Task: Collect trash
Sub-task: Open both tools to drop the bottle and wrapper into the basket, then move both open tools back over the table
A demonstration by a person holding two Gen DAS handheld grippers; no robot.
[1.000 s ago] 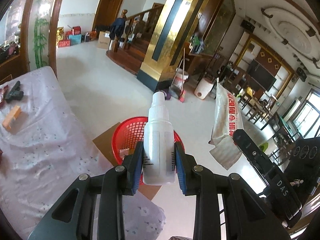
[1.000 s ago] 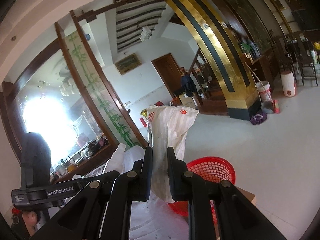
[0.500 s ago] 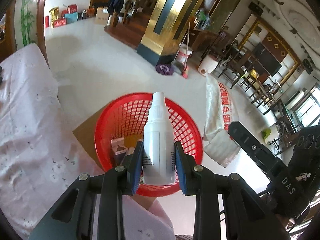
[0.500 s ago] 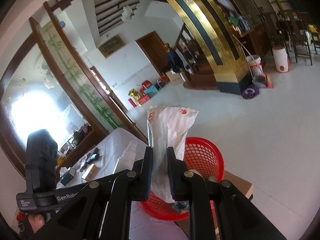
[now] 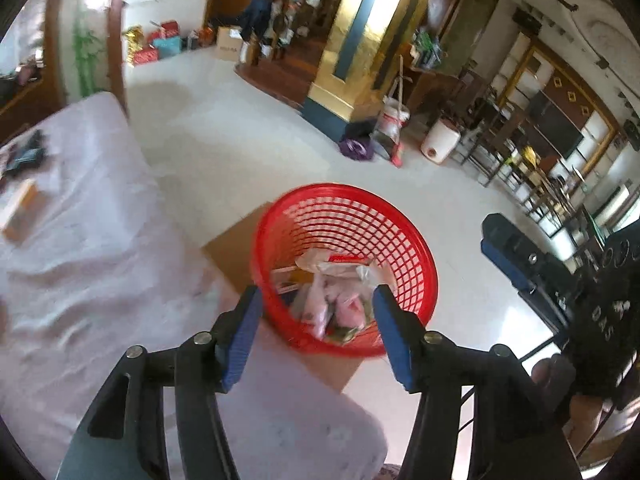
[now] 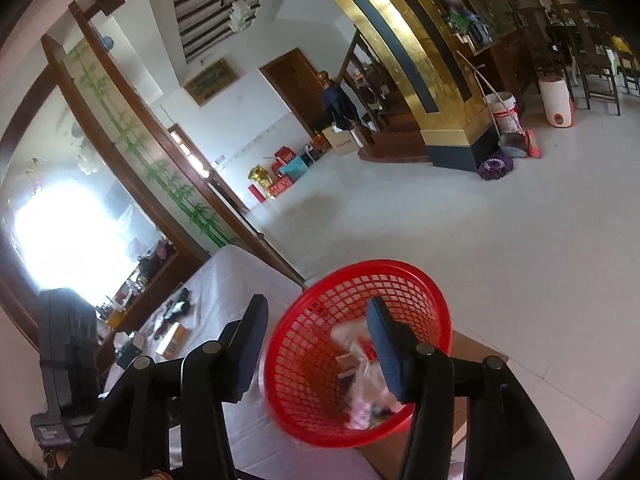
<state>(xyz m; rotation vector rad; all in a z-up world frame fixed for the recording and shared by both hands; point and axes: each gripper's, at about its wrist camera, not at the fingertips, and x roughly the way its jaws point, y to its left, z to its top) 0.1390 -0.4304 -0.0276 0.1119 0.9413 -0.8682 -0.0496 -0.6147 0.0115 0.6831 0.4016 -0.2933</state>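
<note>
Red plastic lattice basket, round, standing on a flat piece of brown cardboard on the pale tiled floor, just beside the corner of a table under a white cloth.

Contents of the basket: a heap of trash, mostly crumpled clear and pinkish wrappers with small printed packets beneath; single items cannot be told apart. In the right wrist view the heap is blurred.

Left gripper: above the basket's near rim, pointing down into it; blue-padded jaws apart and opening, nothing between them, only the trash seen below through the gap.

Right gripper: also at the basket's near rim, to the right of the left gripper; dark jaws apart and opening, nothing clamped.

On the cloth, away from the basket: an orange and white box and a dark object, kind unclear.

Beyond the basket, across the floor: a gold pillar with a white bucket, a broom and a purple mop head at its foot.
</note>
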